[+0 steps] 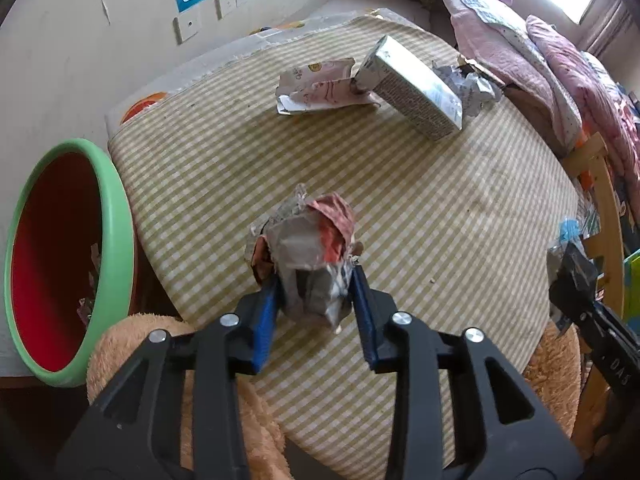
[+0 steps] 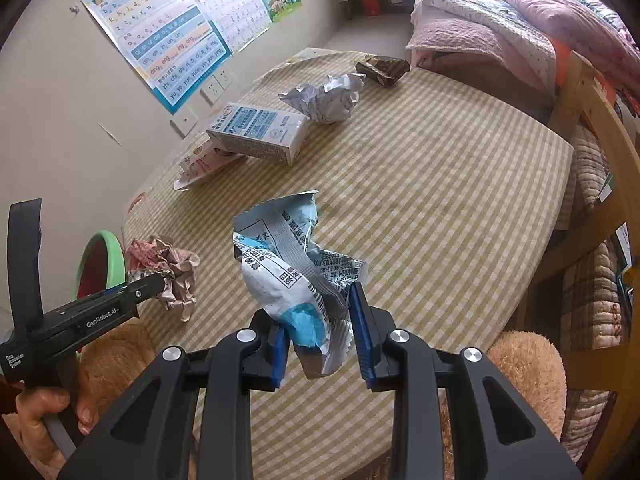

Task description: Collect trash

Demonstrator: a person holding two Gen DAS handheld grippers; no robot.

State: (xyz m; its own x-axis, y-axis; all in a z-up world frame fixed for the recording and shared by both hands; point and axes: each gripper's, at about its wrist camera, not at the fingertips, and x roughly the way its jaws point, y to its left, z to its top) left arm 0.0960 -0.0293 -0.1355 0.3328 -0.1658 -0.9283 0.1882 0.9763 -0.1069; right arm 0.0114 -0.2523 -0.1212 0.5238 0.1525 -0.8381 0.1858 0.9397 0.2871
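A: What do we have in the left gripper (image 1: 314,300)?
B: We've clamped a crumpled red-and-silver wrapper (image 1: 308,248), low centre, its long axis running up-frame over the checked tablecloth (image 1: 440,208).
A: And the right gripper (image 2: 320,334)?
B: Closed on a blue-and-white snack bag (image 2: 296,264), standing upward. The milk carton (image 2: 260,130) lies upper left, the green-rimmed bin (image 1: 60,260) far left.

The right claw (image 2: 320,334) pinches a crumpled blue-and-white wrapper (image 2: 294,268) above the checked worktop (image 2: 440,200). At nine o'clock the left claw (image 2: 162,280) grips a crumpled pink wrapper (image 2: 172,264), with a green-rimmed bin (image 2: 105,258) just behind it. Toward eleven o'clock lies a milk carton (image 2: 260,132) resting on a flat pink packet (image 2: 200,164); a crumpled paper ball (image 2: 324,96) sits at twelve.
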